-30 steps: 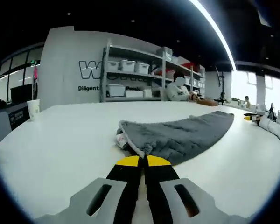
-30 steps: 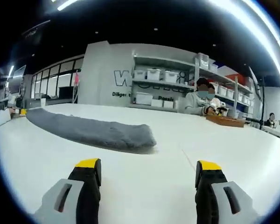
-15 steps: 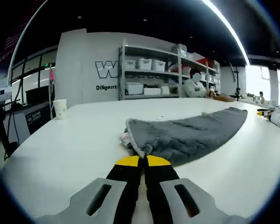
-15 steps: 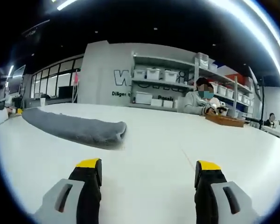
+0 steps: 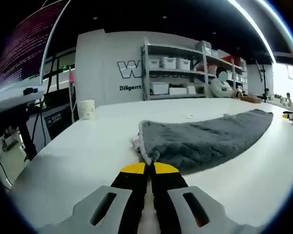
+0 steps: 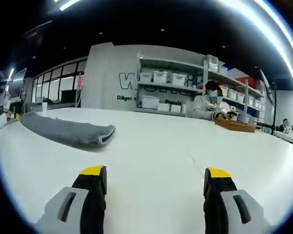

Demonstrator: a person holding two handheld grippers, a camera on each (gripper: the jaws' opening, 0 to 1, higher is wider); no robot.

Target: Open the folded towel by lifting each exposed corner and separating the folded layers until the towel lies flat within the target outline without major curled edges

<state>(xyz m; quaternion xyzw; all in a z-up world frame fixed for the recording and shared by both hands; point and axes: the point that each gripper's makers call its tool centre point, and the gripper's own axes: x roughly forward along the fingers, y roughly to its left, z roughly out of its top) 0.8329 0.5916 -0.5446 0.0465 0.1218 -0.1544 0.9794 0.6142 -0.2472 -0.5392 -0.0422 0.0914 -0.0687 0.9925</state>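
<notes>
White tabletop (image 5: 78,146) carries our grey towel (image 5: 205,139), soft and limp, best taken at its hemmed corner, where our left gripper (image 5: 146,168) is pinched on the edge, while our right gripper (image 6: 155,171) gapes empty, well apart from the towel.

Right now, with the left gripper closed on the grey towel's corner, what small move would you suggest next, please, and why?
Probably lift the left gripper slightly, peeling the pinched corner off the grey terry towel, which is folded on the white table. The right gripper is open, away from the cloth.
</notes>
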